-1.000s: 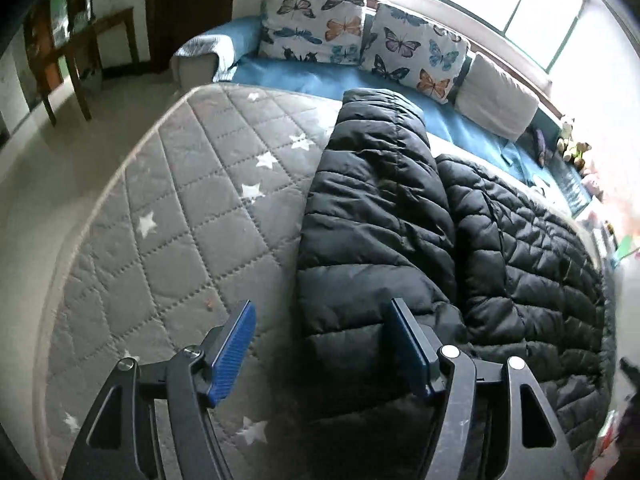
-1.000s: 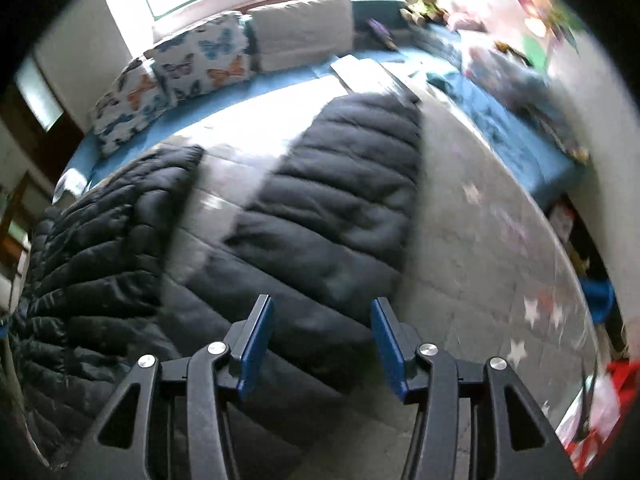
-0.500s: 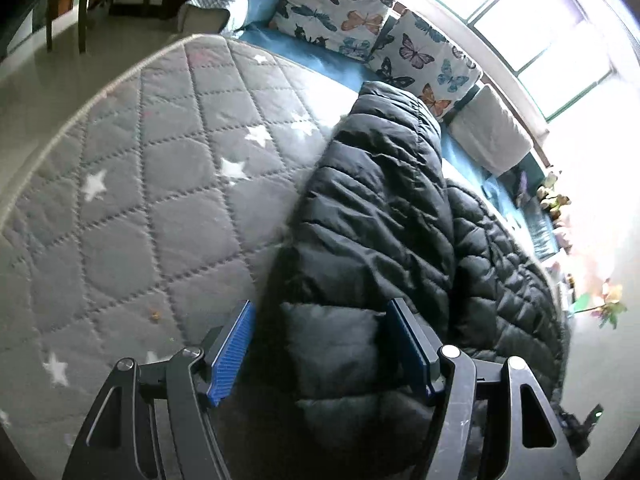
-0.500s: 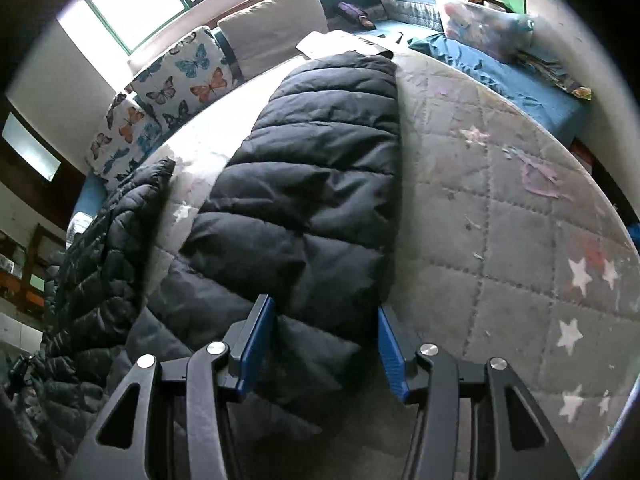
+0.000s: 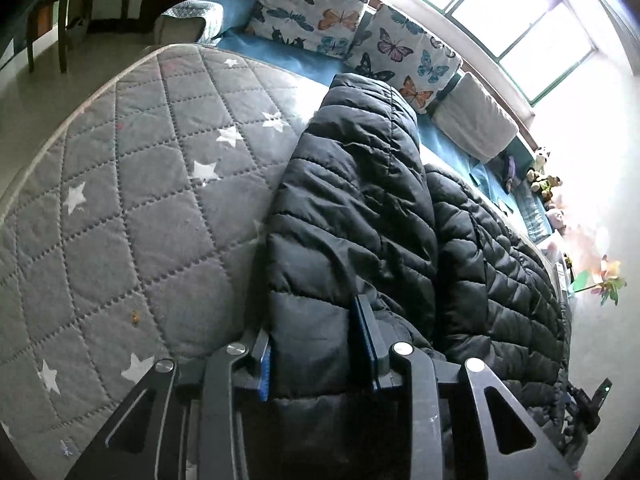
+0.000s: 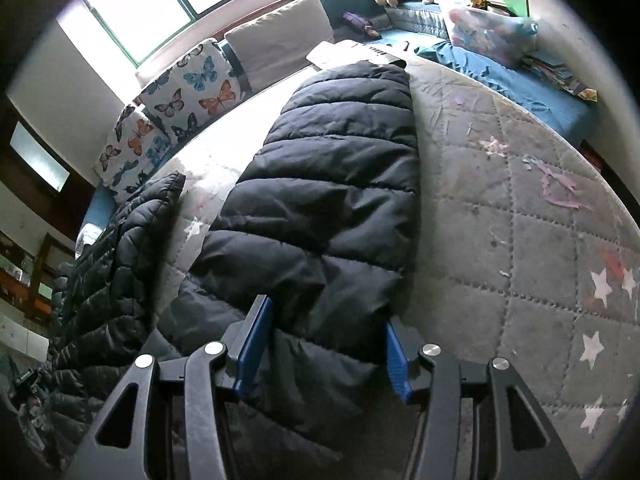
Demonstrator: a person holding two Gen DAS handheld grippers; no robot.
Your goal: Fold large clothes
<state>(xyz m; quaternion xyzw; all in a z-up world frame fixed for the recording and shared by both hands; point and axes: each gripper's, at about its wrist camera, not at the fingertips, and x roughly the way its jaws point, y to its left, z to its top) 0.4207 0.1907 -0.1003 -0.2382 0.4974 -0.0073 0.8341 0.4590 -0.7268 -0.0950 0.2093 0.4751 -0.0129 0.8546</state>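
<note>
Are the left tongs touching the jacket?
Touching. The left wrist view shows the left tongs closed on a fold of the jacket, both pads pressed into it.

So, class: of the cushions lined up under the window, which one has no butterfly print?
The plain beige cushion, at the end of the row beside the two butterfly cushions; it alone is unpatterned.

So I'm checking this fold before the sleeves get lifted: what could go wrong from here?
1. The left claw pinches a thick bunch of the black puffer jacket; slippery padding could slide out when lifted.
2. The right claw straddles the sleeve with its jaws wide; it may close on only part of it.
3. Uneven pulls could skew the fold or drag the jacket off the quilted mattress.
</note>
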